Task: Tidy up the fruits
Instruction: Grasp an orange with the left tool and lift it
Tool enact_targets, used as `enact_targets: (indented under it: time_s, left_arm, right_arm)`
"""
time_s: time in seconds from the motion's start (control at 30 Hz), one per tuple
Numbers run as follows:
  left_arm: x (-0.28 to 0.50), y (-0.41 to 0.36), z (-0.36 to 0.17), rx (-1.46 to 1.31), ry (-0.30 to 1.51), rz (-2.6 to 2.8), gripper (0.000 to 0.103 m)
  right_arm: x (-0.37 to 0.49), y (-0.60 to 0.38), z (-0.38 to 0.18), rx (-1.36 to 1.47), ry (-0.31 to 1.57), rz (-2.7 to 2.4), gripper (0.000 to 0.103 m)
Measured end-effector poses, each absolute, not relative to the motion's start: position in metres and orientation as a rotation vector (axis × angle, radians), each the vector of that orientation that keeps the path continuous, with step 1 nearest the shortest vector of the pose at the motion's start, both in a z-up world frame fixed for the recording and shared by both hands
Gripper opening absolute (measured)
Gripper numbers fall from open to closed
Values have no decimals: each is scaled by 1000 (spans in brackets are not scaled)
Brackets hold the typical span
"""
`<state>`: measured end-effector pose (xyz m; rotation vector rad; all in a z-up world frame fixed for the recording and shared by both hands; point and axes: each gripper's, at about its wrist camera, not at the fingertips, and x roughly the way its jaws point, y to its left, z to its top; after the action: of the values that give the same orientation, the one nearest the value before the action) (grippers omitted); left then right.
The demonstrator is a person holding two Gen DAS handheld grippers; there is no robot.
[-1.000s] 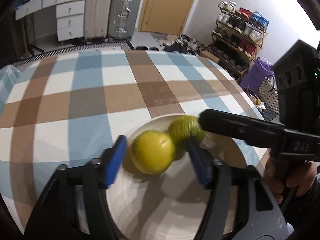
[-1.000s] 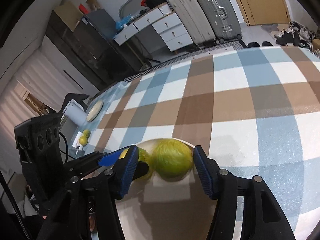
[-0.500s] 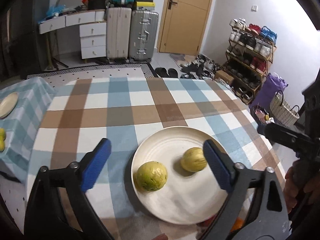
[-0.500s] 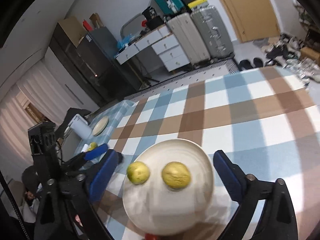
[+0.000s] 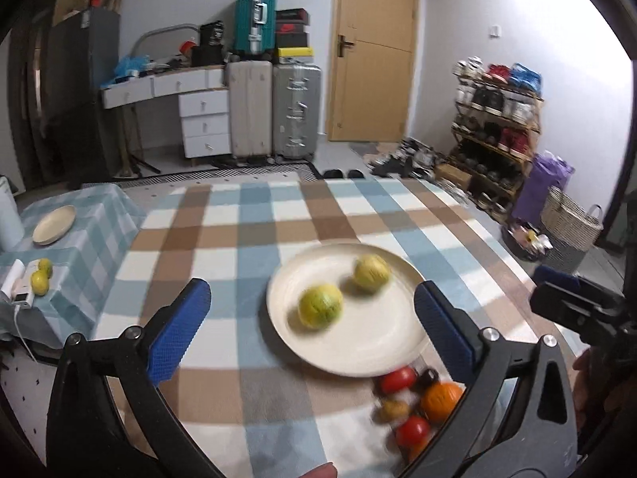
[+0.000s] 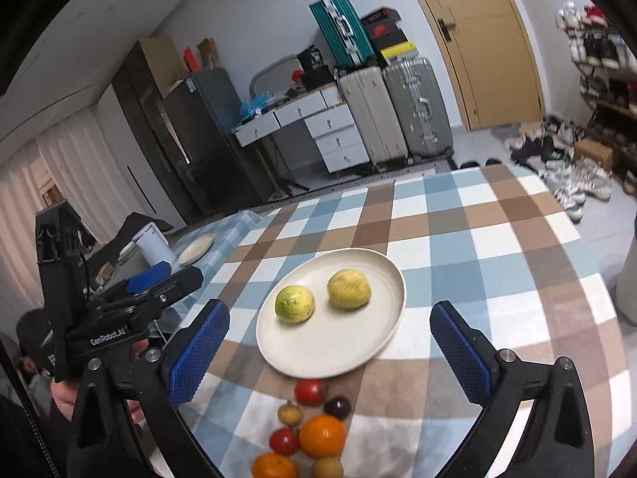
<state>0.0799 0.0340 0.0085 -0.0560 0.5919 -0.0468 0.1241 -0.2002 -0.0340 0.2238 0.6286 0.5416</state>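
Left hand-held gripper [image 5: 310,326]: jaws still spreading, close to their widest, with nothing between the blue pads; it hangs above the table [image 6: 517,263] and points down toward the plate.
Green fruit [image 6: 294,303]: sits on the left half of the plate, apart from its neighbour.
Yellow fruit [image 6: 349,290]: sits on the plate just right of the green one, not touching it.
Plate [image 6: 318,354]: cream and round, near the middle of the checked cloth, with only those two fruits on it.
Loose fruits [image 6: 314,434]: a cluster of tomatoes, oranges and small brown and dark pieces on the cloth, just beside the plate's near rim and closest to the person.
Right hand-held gripper [image 6: 330,350]: jaws also still spreading, nearly at full width and empty; it frames the plate from above.
Relation that matters: the cluster lies below and short of both pairs of pads, so either would have to drop and draw back; the right one looks nearer.
Long axis: the fruits are roundish, so approach angle probably matters little.
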Motion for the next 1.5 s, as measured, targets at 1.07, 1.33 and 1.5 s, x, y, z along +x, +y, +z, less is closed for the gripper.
enact_targets:
  time_s: [1.07,1.33,1.5]
  left_arm:
    - [27,-16,-105,-160,871,-324,102]
    - [34,-22,-108,-192,890,-399,85]
    - [35,-20,-109,-220,903,-443,57]
  right_arm:
    - [22,-213,-105,187,638,497,103]
    - [22,-221,-116,213,660,494,103]
    - [24,-222,-118,222,667,503,103]
